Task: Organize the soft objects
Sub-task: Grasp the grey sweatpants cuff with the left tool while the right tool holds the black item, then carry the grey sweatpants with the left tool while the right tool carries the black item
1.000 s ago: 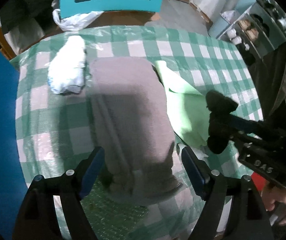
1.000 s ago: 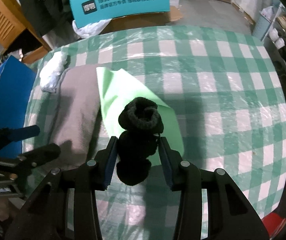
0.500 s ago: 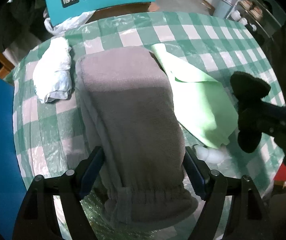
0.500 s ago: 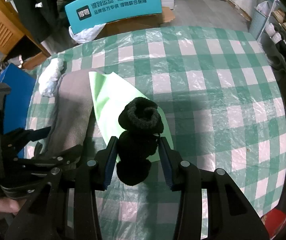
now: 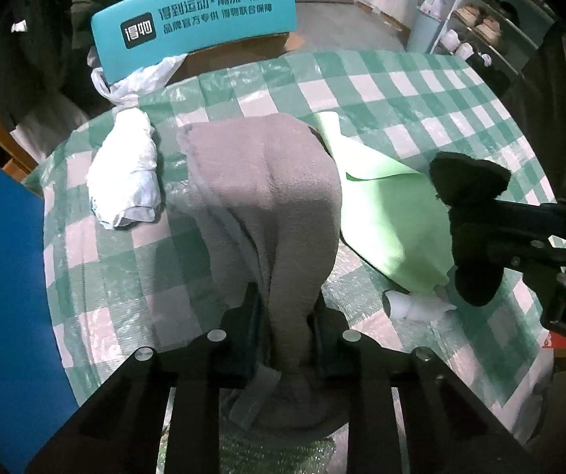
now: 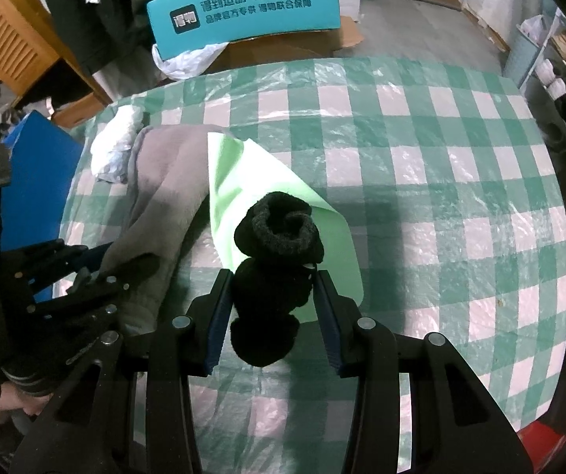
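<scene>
The jaws of the left gripper (image 5: 285, 316) have just been closing and now pinch the near end of the grey folded cloth (image 5: 271, 197), bunching it narrow between the pads; the rest of the cloth lies along the green-checked tablecloth (image 6: 421, 166); the right gripper (image 6: 273, 304) has its jaws clamped on a black rolled sock (image 6: 275, 260), held above the light green cloth (image 6: 243, 181), which lies flat just beside the grey one; a crumpled white cloth (image 5: 125, 170) sits on the grey cloth's other side, near the table's edge; a teal sign (image 5: 192, 15) stands beyond the table; a blue board (image 5: 2, 276) borders the left side.
</scene>
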Demonstrator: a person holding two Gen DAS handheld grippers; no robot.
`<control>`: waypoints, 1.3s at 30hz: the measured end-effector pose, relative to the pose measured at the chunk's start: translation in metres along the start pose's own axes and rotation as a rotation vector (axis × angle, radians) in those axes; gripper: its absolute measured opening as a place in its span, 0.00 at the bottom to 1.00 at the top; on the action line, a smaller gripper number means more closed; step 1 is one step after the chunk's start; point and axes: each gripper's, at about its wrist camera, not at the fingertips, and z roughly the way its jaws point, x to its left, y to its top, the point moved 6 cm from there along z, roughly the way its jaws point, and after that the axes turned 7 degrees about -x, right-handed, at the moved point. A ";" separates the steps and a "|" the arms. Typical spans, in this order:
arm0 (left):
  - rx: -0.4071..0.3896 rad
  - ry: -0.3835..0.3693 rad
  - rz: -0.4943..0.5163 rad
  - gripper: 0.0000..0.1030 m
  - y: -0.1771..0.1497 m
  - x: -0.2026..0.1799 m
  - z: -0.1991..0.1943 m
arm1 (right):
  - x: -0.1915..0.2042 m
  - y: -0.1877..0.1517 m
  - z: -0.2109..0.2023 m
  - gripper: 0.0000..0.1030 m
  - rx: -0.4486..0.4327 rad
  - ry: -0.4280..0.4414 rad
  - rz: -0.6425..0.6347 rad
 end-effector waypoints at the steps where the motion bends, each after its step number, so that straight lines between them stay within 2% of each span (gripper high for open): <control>1: -0.004 0.000 0.001 0.21 -0.001 -0.001 -0.002 | 0.001 0.001 -0.002 0.40 -0.004 0.000 -0.003; 16: -0.105 0.002 0.006 0.20 0.008 0.009 -0.052 | 0.025 0.012 -0.024 0.40 -0.077 0.023 -0.044; 39: -0.231 0.006 -0.041 0.20 -0.004 0.045 -0.130 | 0.081 0.021 -0.064 0.40 -0.148 0.056 -0.124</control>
